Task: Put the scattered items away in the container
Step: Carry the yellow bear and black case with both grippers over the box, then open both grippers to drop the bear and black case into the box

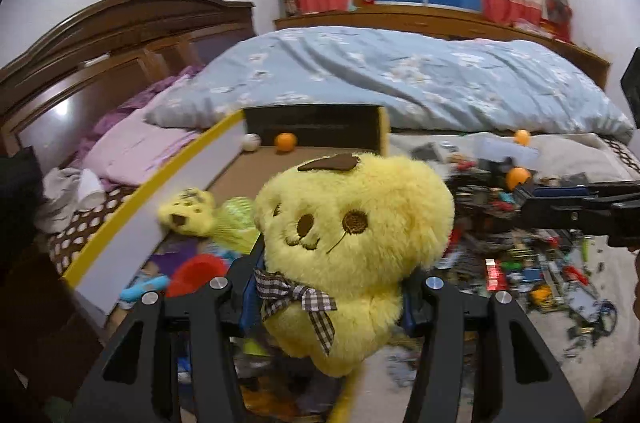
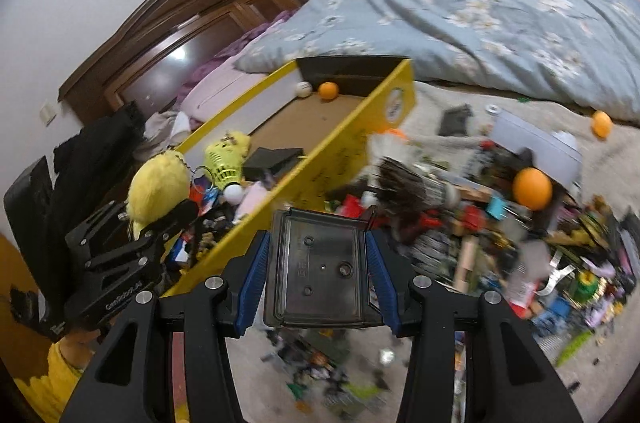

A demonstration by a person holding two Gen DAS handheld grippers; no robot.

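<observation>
The left gripper pinches a fluffy yellow plush toy at frame centre, above the yellow-rimmed cardboard box. The right gripper clamps a dark translucent plastic tray beside the box's right wall, lower centre.

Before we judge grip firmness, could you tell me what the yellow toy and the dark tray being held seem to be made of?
Yellow toy: soft plush, judging by its fuzzy pile, stitched face and checked fabric bow.
Dark tray: probably rigid moulded plastic, smoky and semi-glossy, with a raised rim and moulded circles.
</observation>
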